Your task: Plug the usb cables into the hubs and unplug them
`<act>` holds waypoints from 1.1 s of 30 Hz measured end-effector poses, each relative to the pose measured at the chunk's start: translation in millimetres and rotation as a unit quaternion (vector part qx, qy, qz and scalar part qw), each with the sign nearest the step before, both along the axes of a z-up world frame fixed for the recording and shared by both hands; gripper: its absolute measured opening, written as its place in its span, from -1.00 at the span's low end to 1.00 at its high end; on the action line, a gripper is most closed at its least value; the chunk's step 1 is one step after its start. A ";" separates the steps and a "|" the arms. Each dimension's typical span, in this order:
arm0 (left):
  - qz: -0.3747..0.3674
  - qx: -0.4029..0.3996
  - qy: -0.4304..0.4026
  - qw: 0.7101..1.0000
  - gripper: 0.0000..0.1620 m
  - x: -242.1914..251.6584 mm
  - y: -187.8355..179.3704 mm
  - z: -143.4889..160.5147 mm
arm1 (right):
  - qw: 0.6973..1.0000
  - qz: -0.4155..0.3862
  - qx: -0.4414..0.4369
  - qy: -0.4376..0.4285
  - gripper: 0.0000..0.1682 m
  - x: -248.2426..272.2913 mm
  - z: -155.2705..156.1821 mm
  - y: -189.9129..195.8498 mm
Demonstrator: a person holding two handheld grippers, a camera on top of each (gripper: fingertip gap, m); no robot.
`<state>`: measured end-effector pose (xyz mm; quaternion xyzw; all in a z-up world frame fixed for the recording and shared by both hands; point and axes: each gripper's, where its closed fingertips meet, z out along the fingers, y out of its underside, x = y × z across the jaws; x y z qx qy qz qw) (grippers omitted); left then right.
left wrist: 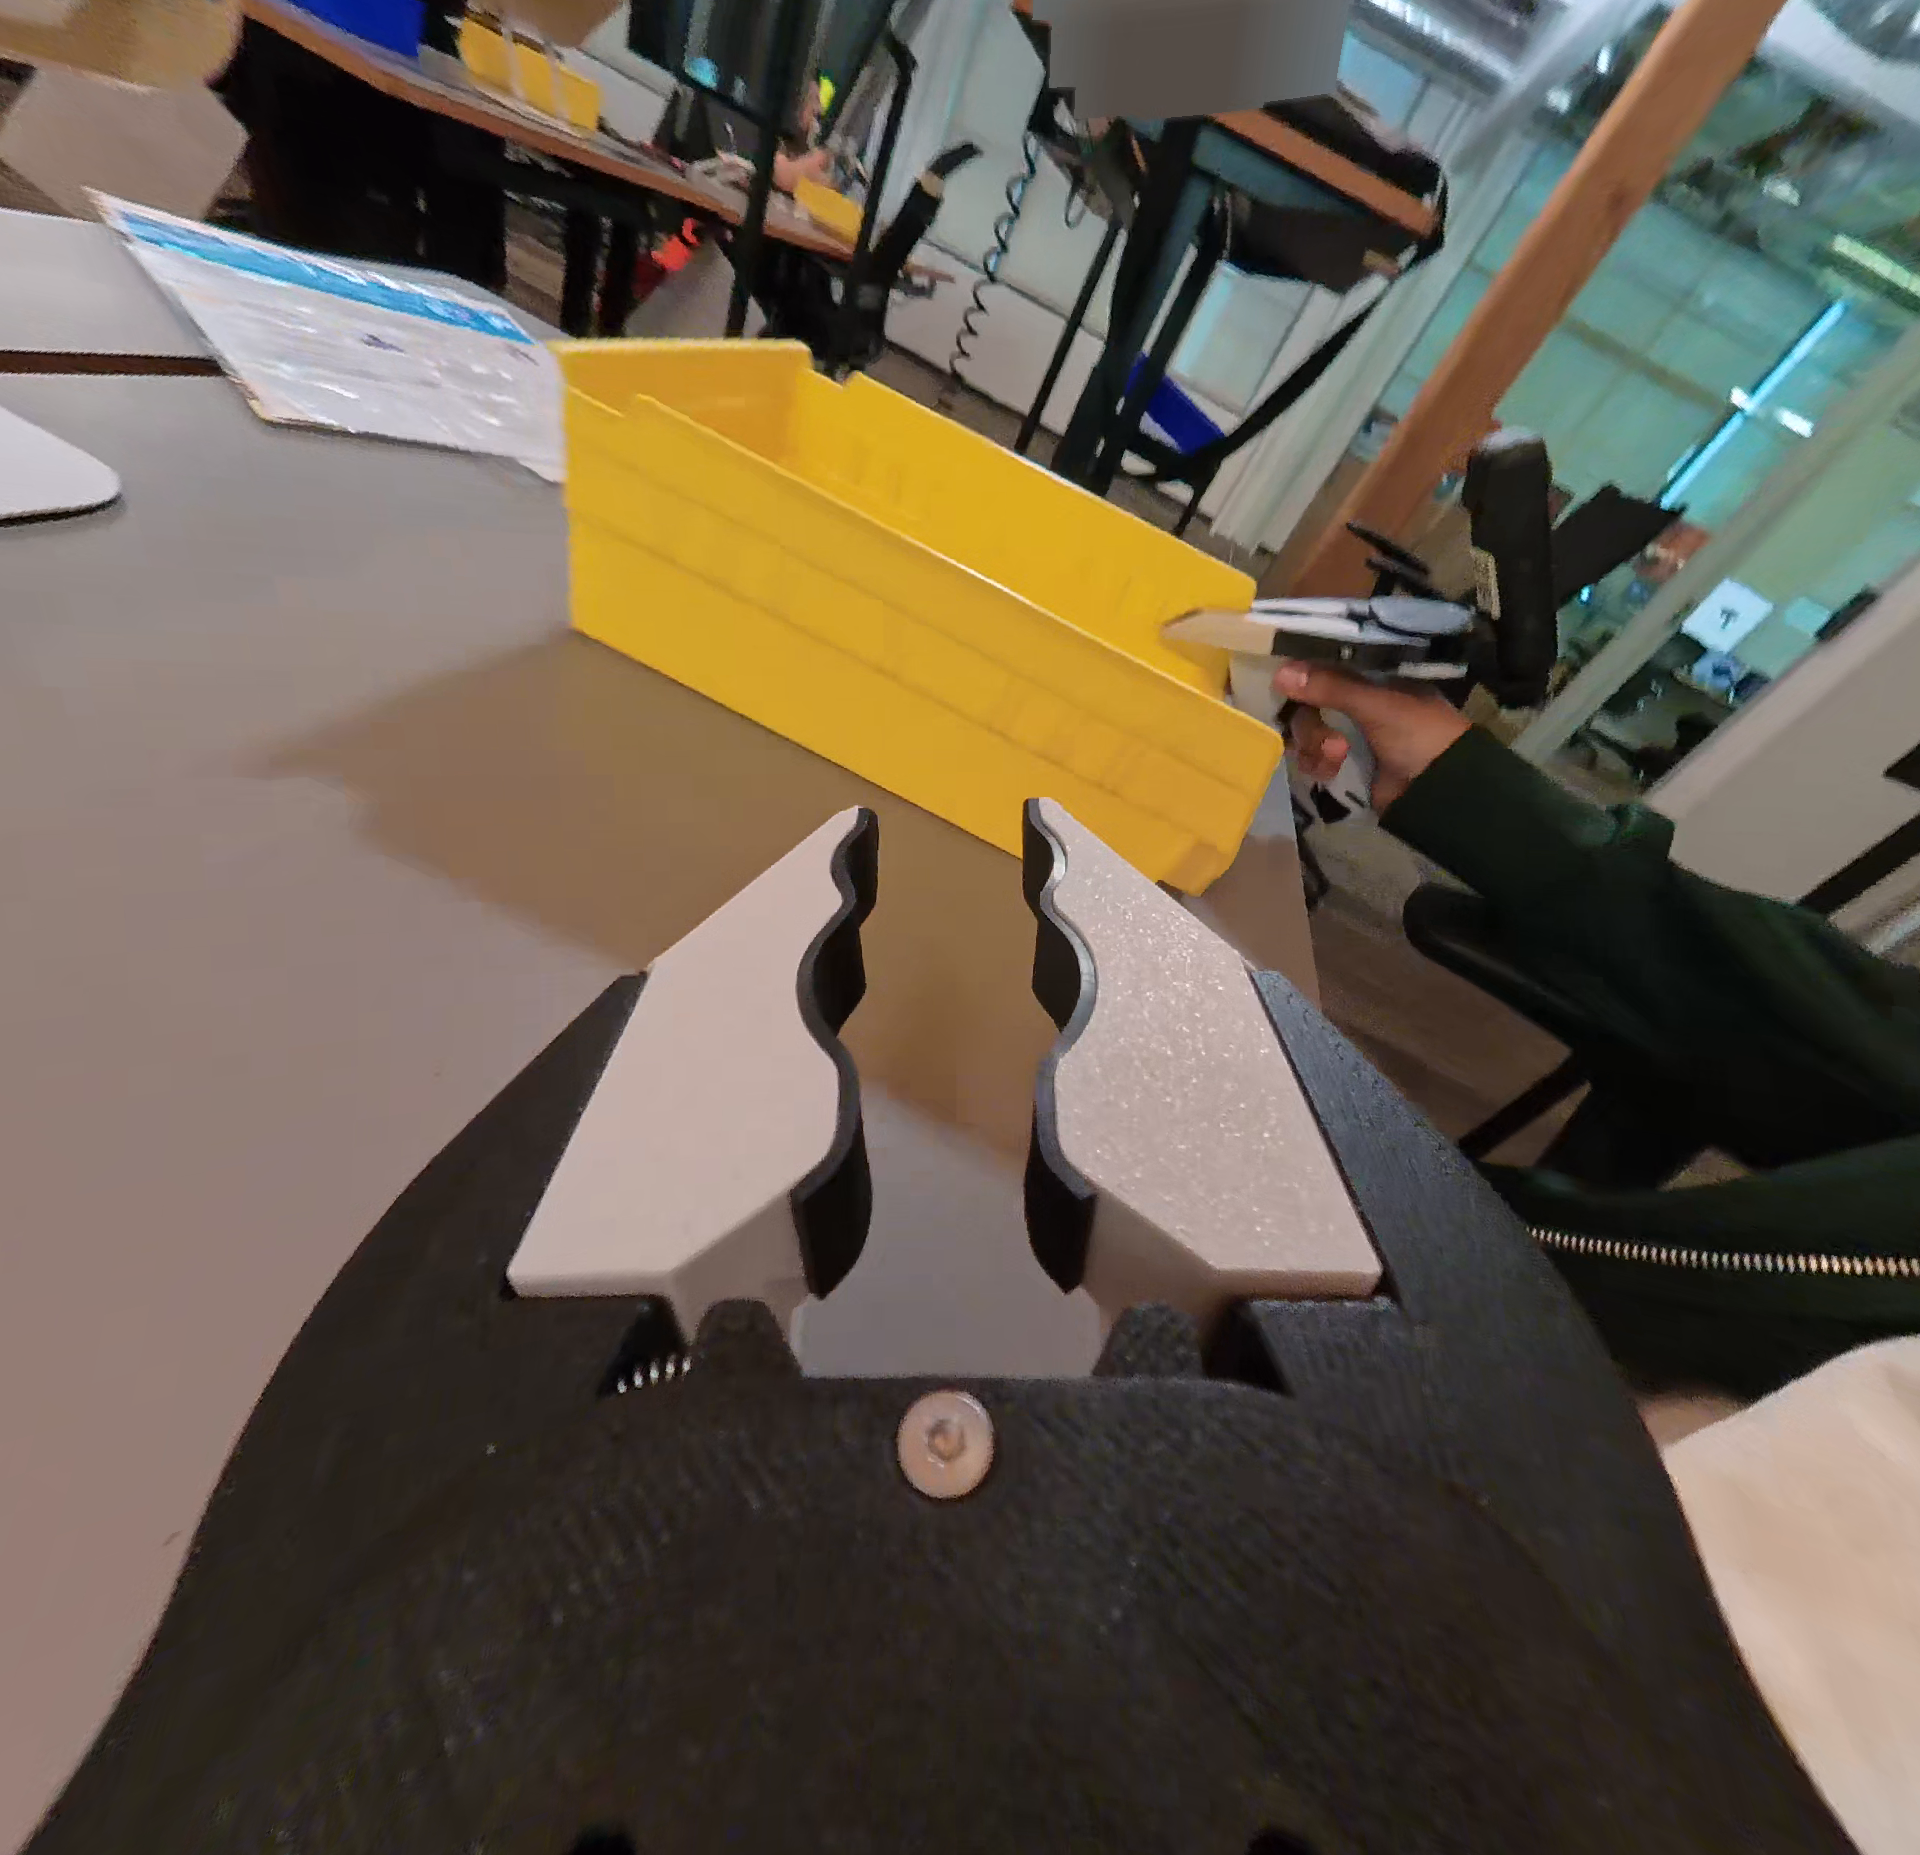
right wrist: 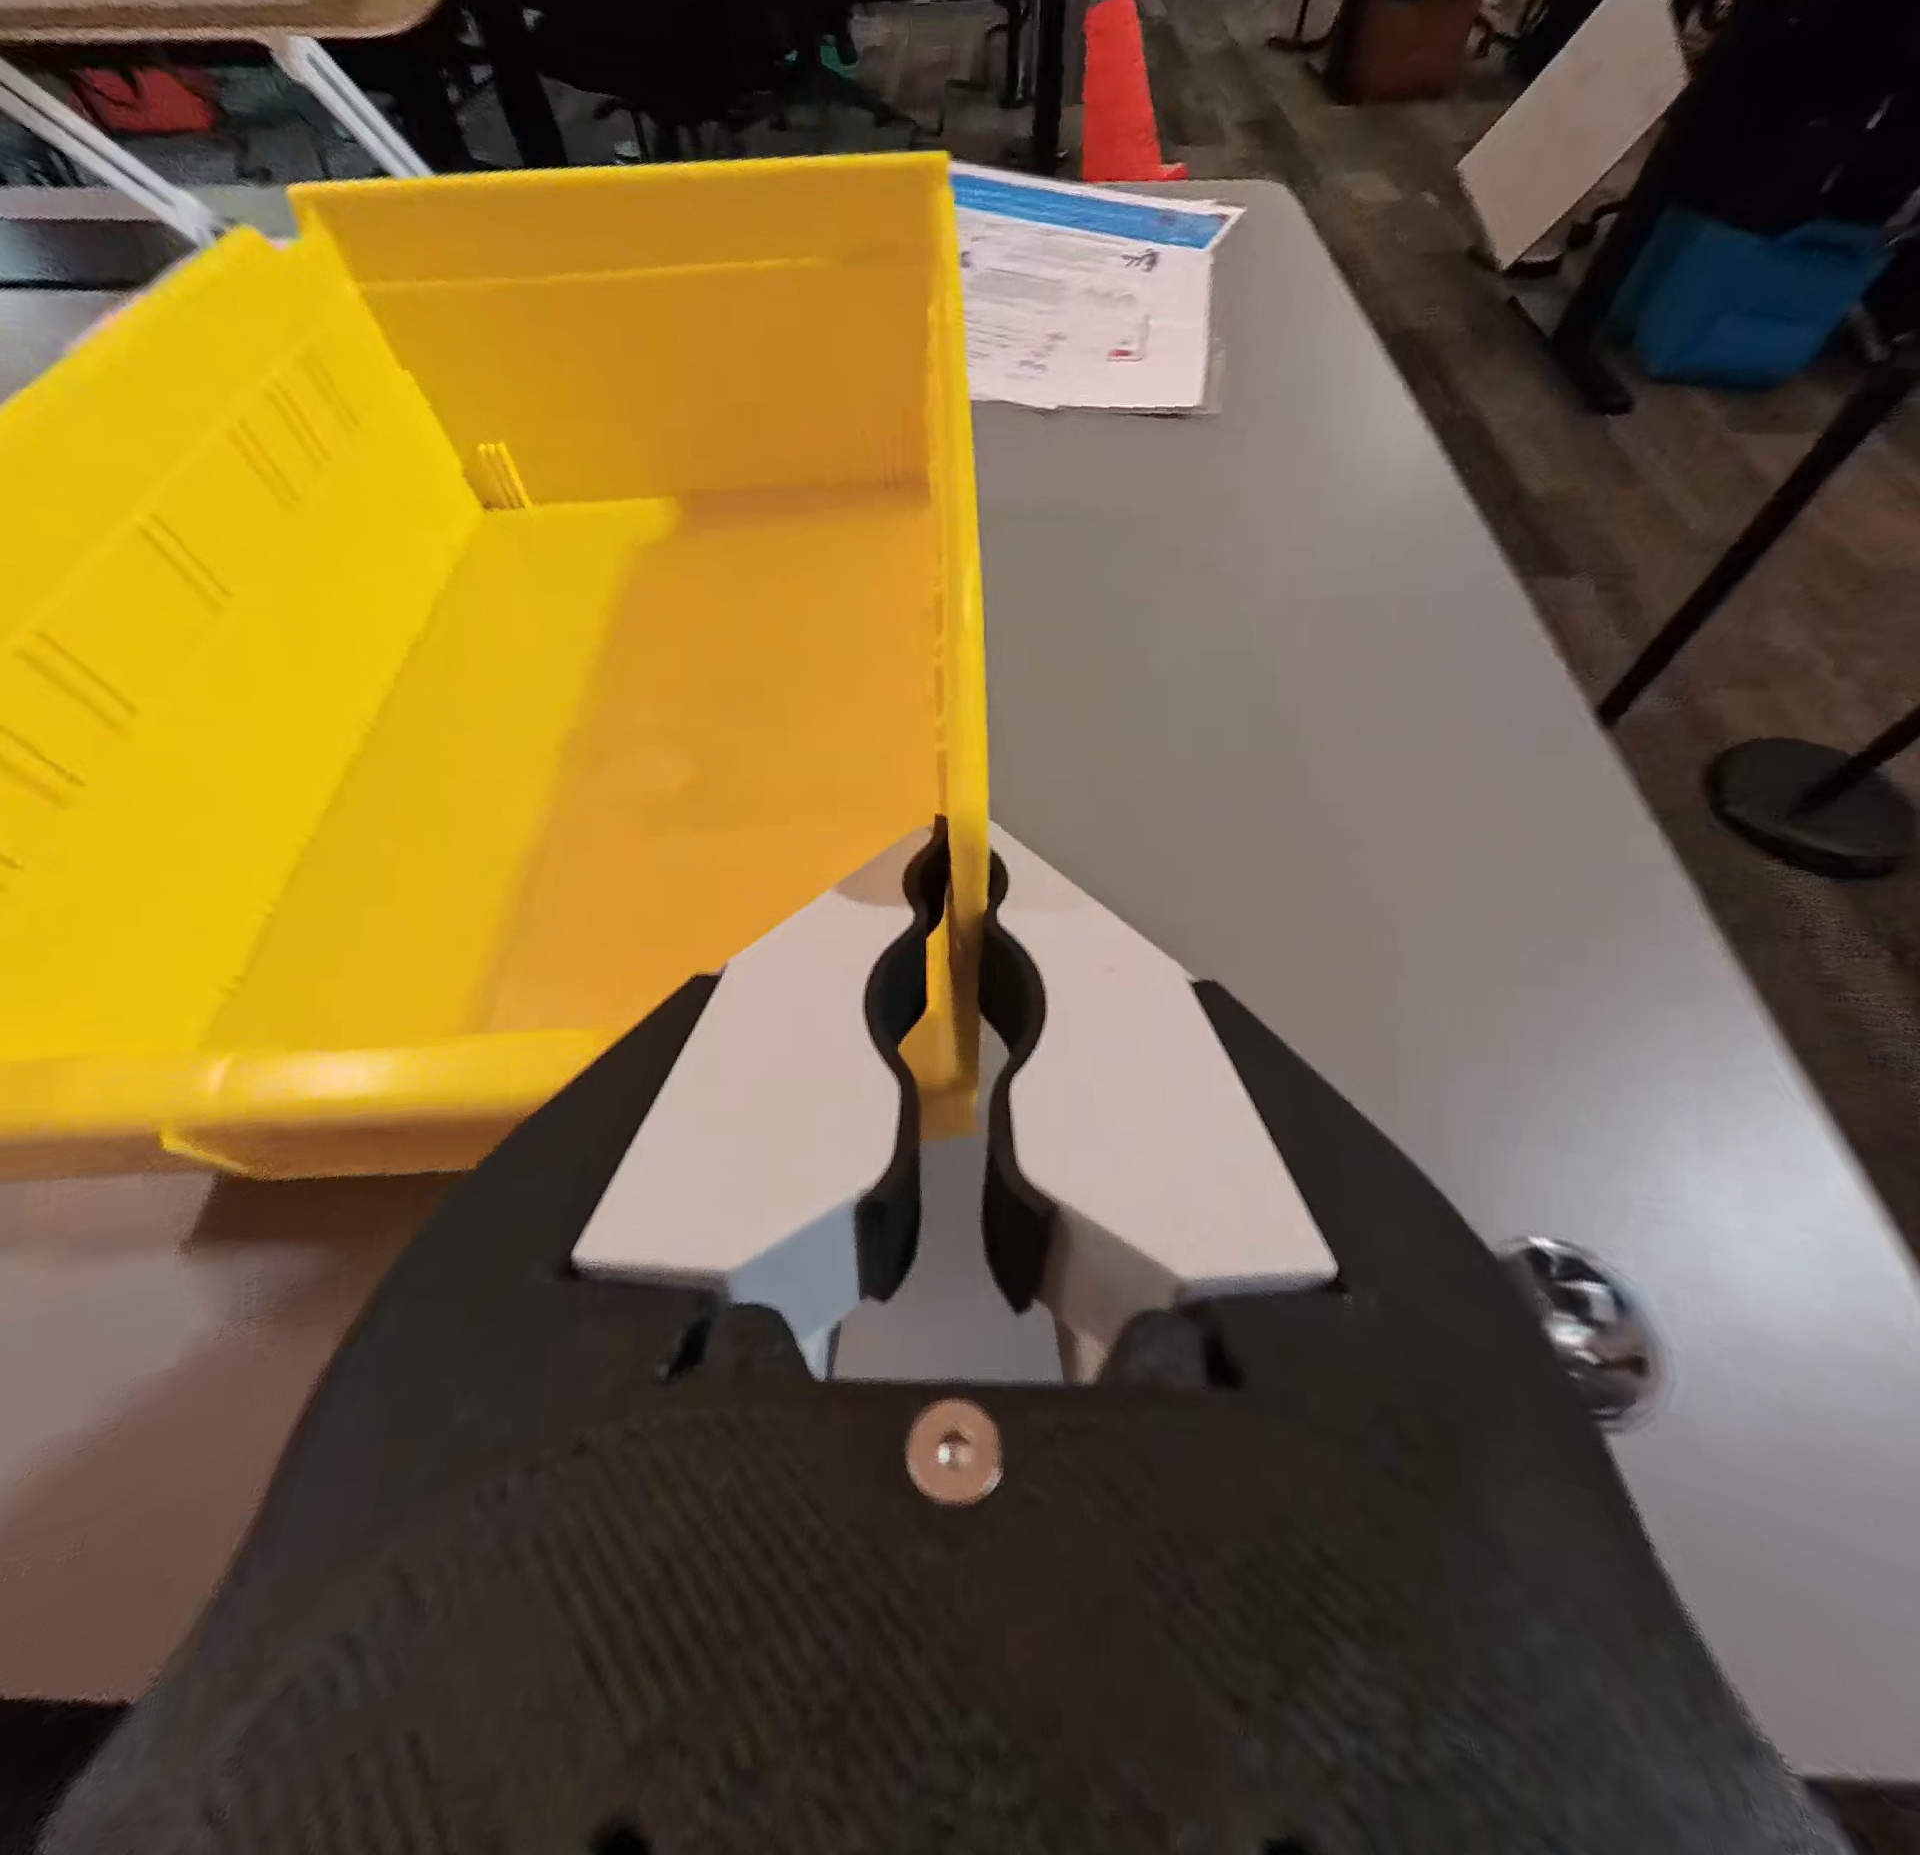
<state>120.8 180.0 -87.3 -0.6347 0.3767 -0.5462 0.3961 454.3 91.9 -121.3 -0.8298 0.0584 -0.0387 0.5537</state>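
A yellow plastic bin (left wrist: pixel 883 600) stands on the grey table (left wrist: pixel 260 766). In the right wrist view the bin (right wrist: pixel 520 714) is empty inside and tilted, and my right gripper (right wrist: pixel 961 849) is shut on its right side wall. The right gripper (left wrist: pixel 1226 633) also shows in the left wrist view, at the bin's right end, held by a hand in a dark green sleeve. My left gripper (left wrist: pixel 951 818) is open and empty, hovering over the table in front of the bin. No USB cables or hubs are in view.
A printed sheet (left wrist: pixel 343 340) lies on the table behind the bin and also shows in the right wrist view (right wrist: pixel 1081 299). A white rounded object (left wrist: pixel 42 465) sits at the left edge. An orange cone (right wrist: pixel 1117 70), chairs and other tables stand beyond. The table's edge runs along the right (right wrist: pixel 1558 662).
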 end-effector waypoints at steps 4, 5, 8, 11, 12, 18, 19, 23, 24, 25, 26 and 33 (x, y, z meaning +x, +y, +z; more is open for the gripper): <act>0.029 -0.025 -0.022 0.999 -0.65 -8.3 14.7 3.9 | 1.000 -0.011 0.008 -0.008 -0.99 30.2 1.8 -12.4; 0.034 -0.029 -0.025 0.999 -0.66 -10.0 17.1 4.2 | 1.000 -0.016 0.008 -0.002 -0.99 36.9 0.4 -14.9; 0.044 -0.034 -0.027 0.998 -0.66 -13.7 22.4 4.1 | 0.999 -0.027 0.016 0.024 -0.99 52.4 -2.2 -19.5; 0.047 -0.036 -0.028 0.998 -0.66 -15.3 25.0 4.0 | 0.999 -0.027 0.019 0.022 -0.99 60.9 -2.7 -22.1; 0.048 -0.036 -0.028 0.998 -0.66 -15.6 25.6 3.9 | 0.999 -0.028 0.020 0.021 -0.99 62.7 -3.0 -22.4; 0.049 -0.039 -0.025 0.998 -0.65 -16.4 27.6 2.4 | 0.999 -0.032 0.024 0.028 -0.99 67.0 -5.3 -21.7; 0.049 -0.039 -0.024 0.998 -0.65 -16.5 27.7 2.0 | 0.999 -0.034 0.024 0.026 -0.99 67.3 -5.4 -21.7; 0.052 -0.035 -0.017 0.998 -0.65 -16.2 28.1 -0.3 | 0.998 -0.063 0.025 0.006 -0.92 74.0 -4.0 -22.2; 0.052 -0.035 -0.015 0.998 -0.65 -16.0 28.1 -1.2 | 0.997 -0.076 0.033 -0.002 -0.85 77.4 -0.9 -23.1; 0.051 -0.034 -0.012 0.998 -0.65 -15.6 28.1 -2.1 | 0.995 -0.087 0.046 -0.009 -0.79 80.2 3.9 -24.3; 0.051 -0.034 -0.011 0.998 -0.65 -15.3 28.0 -2.7 | 0.993 -0.097 0.063 -0.012 -0.73 82.4 9.8 -25.7; 0.052 -0.031 -0.007 0.998 -0.65 -14.8 27.7 -4.1 | 0.974 -0.132 0.182 -0.011 -0.61 86.0 57.5 -42.5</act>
